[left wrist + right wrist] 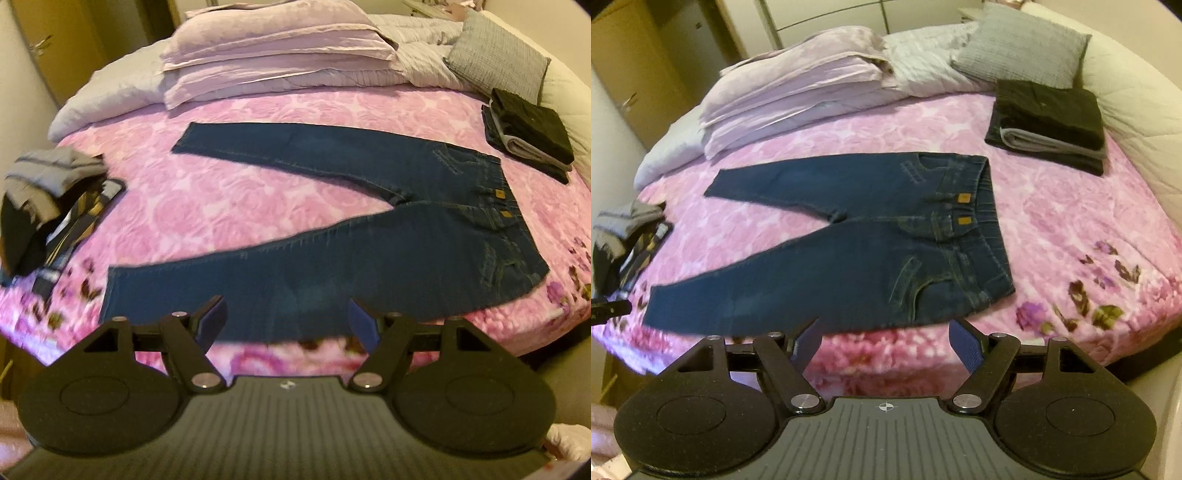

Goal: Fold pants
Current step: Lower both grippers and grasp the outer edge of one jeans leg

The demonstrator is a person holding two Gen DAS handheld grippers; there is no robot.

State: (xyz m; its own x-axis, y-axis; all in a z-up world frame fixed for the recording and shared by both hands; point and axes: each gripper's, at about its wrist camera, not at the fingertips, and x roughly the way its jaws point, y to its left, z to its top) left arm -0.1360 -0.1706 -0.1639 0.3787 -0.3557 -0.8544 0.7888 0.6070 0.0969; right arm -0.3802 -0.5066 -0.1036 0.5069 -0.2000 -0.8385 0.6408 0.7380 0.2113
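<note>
Because the jeans point(332, 221) lie spread flat on the bed point(207, 206) with both legs splayed apart in a V, waistband to the right and hems to the left, they look set out for a first fold, probably one leg over the other; none has been made yet. At the far left a loose heap of clothes point(48, 199) sits near the edge, likely waiting its turn. Over the near leg the left gripper point(288, 317) hangs with its jaws spread and nothing between them. Further right, the right gripper point(884, 338) is spread and empty too, just short of the near hip. Beyond the waistband a neat stack of folded clothes point(1049, 122) suggests finished work. The bed carries a pink floral blanket, pillows point(273, 48) at the back, and wooden wardrobe doors point(624, 74) behind.
</note>
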